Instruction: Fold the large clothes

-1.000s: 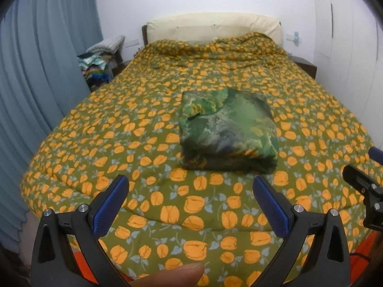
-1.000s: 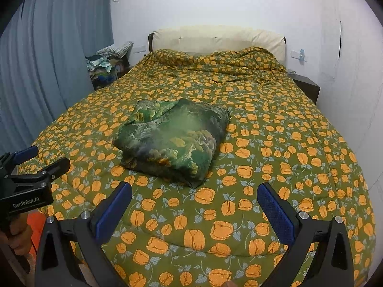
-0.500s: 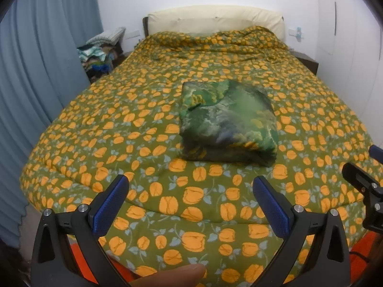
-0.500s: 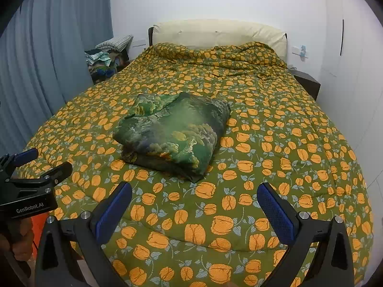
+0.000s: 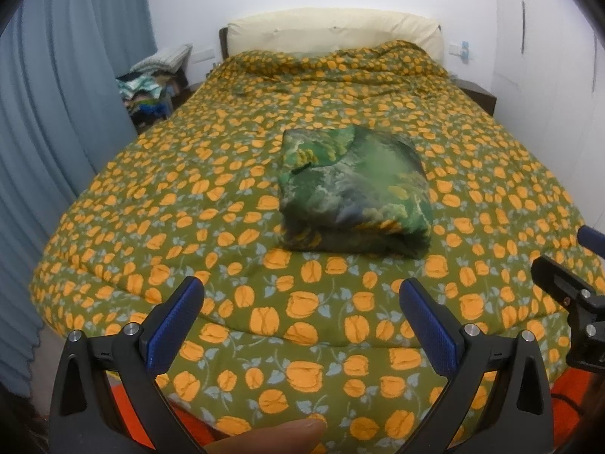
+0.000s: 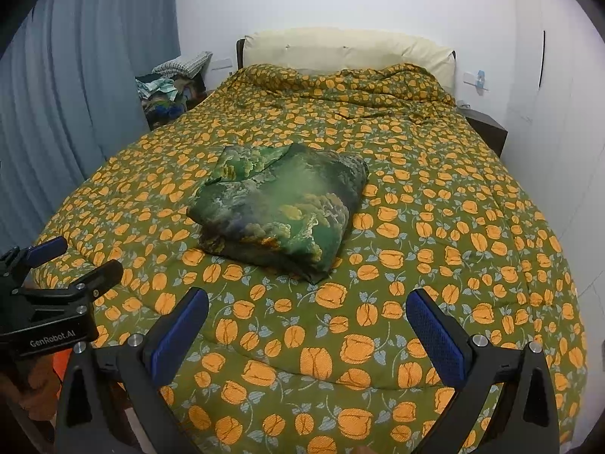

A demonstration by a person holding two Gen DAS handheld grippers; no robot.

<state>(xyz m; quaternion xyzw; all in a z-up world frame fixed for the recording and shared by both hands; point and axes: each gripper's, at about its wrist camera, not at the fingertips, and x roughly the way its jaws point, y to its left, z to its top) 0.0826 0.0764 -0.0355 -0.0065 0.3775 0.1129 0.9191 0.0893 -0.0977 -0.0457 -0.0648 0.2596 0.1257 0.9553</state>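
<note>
A green patterned garment [image 5: 353,189] [image 6: 281,204] lies folded into a thick rectangle in the middle of the bed. My left gripper [image 5: 300,304] hangs open over the foot of the bed, well short of the bundle, with nothing between its blue pads. My right gripper [image 6: 308,314] is open too, at the same distance from the garment and empty. Each gripper shows at the edge of the other's view: the right gripper [image 5: 567,295] at far right, the left gripper [image 6: 64,265] at far left. A fingertip [image 5: 280,435] pokes in at the bottom of the left wrist view.
The bed carries an olive quilt with orange flowers [image 5: 234,174] [image 6: 453,234] and a cream headboard cushion [image 6: 348,51]. Blue curtains [image 5: 56,113] hang on the left. A pile of clothes [image 6: 170,87] sits by the headboard, a dark nightstand [image 6: 487,128] at the right wall.
Both grippers have drawn slightly back and up from the bed, so the folded garment looks a little farther away. Both stay open; the garment has not moved.
</note>
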